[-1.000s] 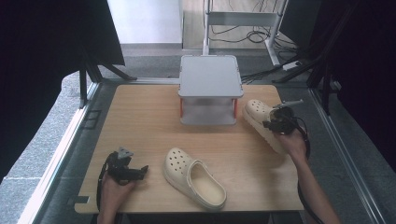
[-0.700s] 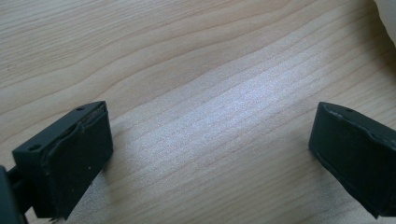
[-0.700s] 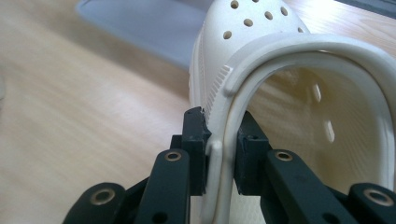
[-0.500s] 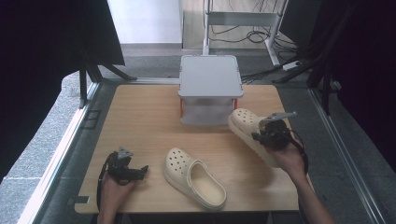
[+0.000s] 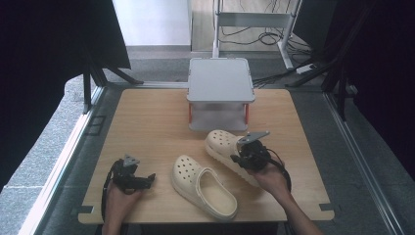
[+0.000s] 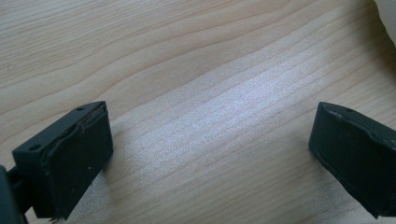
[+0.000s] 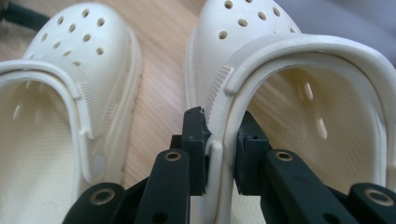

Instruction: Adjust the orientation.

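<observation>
Centre-right of the high view, the right gripper (image 5: 243,157), clamped on one cream clog's (image 5: 222,145) side wall, has carried it leftward beside the second clog (image 5: 203,186), likely pairing them. The left gripper (image 5: 145,180) rests lower left, jaws apart.

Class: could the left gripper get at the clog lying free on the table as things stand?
Probably yes. The left gripper is open with nothing between its fingers, and bare table lies between it and the free clog beside it.
</observation>
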